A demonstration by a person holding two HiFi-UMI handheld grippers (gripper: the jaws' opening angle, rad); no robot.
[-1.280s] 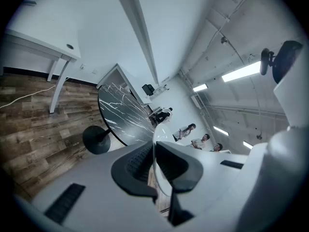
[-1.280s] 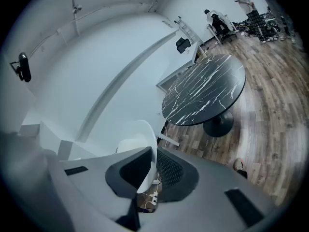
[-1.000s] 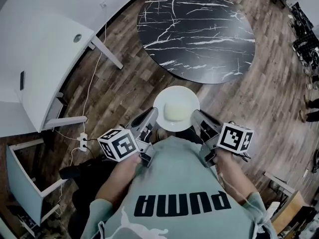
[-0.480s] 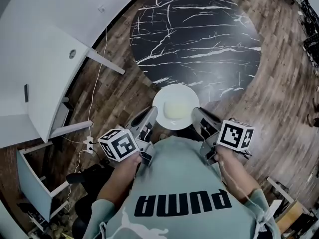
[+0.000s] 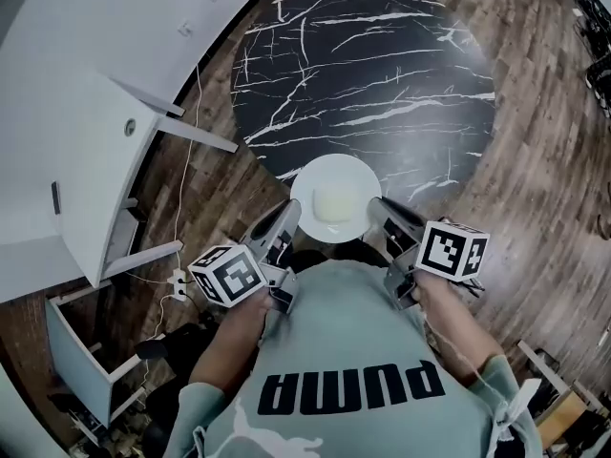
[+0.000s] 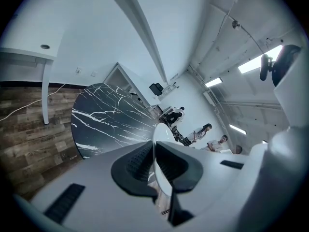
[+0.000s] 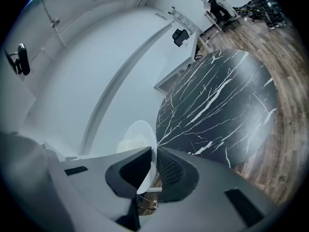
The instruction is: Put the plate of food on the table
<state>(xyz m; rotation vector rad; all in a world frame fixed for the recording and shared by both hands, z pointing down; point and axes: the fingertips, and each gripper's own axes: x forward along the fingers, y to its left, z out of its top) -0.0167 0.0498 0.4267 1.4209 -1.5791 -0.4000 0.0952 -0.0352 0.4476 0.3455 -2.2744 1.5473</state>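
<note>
Now the left gripper (image 5: 290,222) and right gripper (image 5: 379,216) clamp the round white plate of food (image 5: 335,201) (opposite rims) above the near edge of the black marble table (image 5: 382,65); next I should reach forward and lower it.

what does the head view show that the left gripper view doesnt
Head view only: the pale food on the plate, the right gripper at its far rim, the person's shirt. Left gripper view only: the left gripper shut on the plate rim up close, ceiling lights, people standing far off. Both: the plate, the black marble table, the wood floor.
</note>
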